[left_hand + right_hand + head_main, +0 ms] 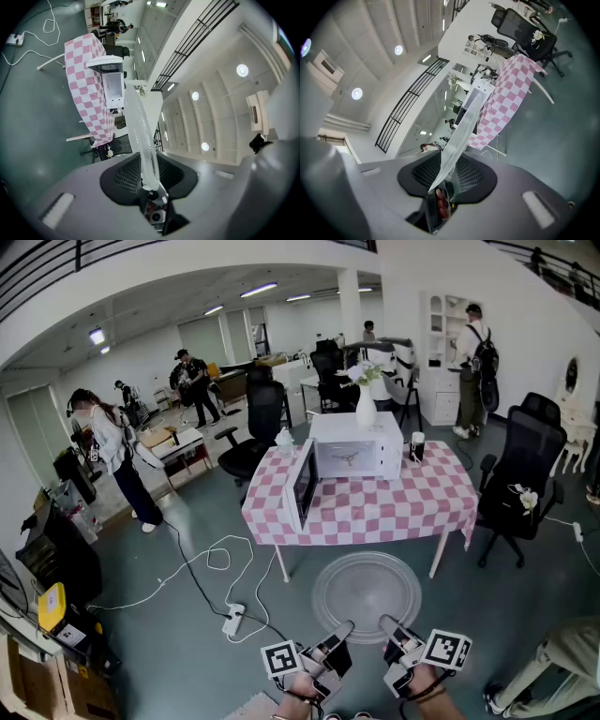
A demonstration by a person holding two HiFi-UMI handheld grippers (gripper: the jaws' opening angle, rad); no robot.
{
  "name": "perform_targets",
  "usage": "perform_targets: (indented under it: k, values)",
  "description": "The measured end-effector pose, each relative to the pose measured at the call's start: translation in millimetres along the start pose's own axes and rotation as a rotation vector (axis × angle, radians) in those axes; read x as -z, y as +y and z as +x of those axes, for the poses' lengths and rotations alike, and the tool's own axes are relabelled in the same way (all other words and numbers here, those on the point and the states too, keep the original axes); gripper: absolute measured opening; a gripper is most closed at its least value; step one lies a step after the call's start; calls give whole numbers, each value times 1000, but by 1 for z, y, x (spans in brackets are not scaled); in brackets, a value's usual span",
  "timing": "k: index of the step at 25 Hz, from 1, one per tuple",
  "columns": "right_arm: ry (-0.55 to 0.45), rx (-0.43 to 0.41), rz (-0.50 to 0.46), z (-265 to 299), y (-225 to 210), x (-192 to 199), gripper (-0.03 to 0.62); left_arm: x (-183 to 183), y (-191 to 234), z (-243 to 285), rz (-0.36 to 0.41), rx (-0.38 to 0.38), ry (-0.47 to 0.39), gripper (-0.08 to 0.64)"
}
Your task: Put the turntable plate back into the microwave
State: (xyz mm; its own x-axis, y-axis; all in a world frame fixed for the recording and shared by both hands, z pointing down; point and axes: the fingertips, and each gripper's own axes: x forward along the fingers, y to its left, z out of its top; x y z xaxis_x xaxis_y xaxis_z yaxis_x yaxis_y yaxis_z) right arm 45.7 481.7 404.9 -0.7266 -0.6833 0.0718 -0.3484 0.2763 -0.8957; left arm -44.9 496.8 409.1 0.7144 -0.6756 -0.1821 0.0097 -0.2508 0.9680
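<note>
A round clear glass turntable plate (367, 584) hangs level in front of me, above the floor. My left gripper (342, 631) is shut on its near left rim and my right gripper (388, 625) is shut on its near right rim. In the left gripper view the turntable plate (142, 140) runs edge-on between the jaws, and in the right gripper view the turntable plate (457, 140) does the same. Ahead, a white microwave (354, 448) stands on a pink checked table (375, 507), its door (303, 486) swung open to the left.
A white vase with flowers (365, 407) stands on the microwave, and a dark cup (416, 446) sits to its right. A black office chair (518, 479) is at the table's right end. A white cable and power strip (232, 619) lie on the floor at left. Several people stand farther back.
</note>
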Motion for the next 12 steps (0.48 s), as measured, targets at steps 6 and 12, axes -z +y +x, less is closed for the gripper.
perform_targets:
  k: [6,12]
  values:
    - [2,0,-15,5,4,4,106,-5,0,-6,-5,4,-1,86]
    - [-17,7,-3,13,10,13,107,-15,-2,-16,9,11,10,86]
